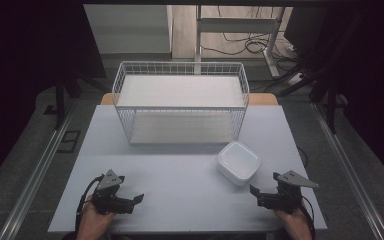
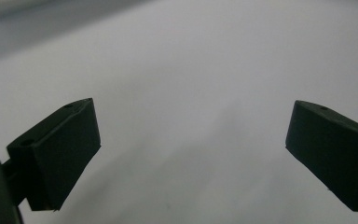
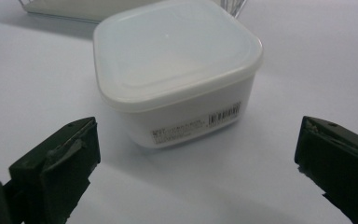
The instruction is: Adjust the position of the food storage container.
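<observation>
Right gripper view: lidded white container (image 3: pixel 177 70) just ahead of the gaping, empty right tongs (image 3: pixel 191 163); left tongs (image 2: pixel 191 154) likewise wide apart.

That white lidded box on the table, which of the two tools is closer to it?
The right tool. It sits just near-right of the white lidded box, jaws open toward it. The left tool is far off across the table's near-left side.
</observation>
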`<state>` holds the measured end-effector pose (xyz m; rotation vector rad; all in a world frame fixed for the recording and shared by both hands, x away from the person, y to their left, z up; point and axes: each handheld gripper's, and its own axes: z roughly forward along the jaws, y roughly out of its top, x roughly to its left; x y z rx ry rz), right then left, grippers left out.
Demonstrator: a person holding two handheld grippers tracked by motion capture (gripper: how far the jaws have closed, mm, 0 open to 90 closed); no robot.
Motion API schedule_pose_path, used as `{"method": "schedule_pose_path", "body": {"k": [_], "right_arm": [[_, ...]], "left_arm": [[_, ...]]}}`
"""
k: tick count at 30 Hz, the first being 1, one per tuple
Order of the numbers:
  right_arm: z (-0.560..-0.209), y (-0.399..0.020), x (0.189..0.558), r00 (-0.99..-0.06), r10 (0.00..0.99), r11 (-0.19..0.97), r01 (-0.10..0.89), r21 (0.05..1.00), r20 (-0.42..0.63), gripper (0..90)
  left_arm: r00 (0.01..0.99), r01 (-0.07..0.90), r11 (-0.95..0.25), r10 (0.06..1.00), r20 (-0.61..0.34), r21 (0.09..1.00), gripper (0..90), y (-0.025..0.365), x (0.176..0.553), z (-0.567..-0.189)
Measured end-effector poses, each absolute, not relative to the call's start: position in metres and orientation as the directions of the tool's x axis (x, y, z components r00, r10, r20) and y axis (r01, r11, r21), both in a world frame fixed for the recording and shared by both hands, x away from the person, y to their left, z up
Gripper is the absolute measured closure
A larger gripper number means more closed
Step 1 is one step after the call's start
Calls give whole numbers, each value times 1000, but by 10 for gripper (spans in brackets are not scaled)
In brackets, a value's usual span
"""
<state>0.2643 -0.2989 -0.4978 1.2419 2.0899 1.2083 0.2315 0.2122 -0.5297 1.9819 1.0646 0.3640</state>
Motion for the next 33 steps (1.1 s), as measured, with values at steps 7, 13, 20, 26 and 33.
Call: {"method": "schedule_pose_path", "body": {"k": [7,13,20,26,33], "right_arm": [[-499,-303,266,-516,855,248,490,835,49,0],[-496,-301,265,-521,853,261,479,838,32,0],[-496,-301,266,-527,849,275,489,828,29,0],[-489,-303,266,-523,851,264,492,830,39,168],[-472,-308,275,-564,822,259,490,833,77,623]], "left_arm": [[641,512,-387,767,-41,767,16,199,229,-531],[634,515,-368,772,-55,774,13,201,229,-530],[632,519,-370,773,-54,771,10,199,229,-529],[632,508,-367,773,-48,779,7,199,228,-528],[630,496,-359,776,-44,790,8,199,227,-526]]}}
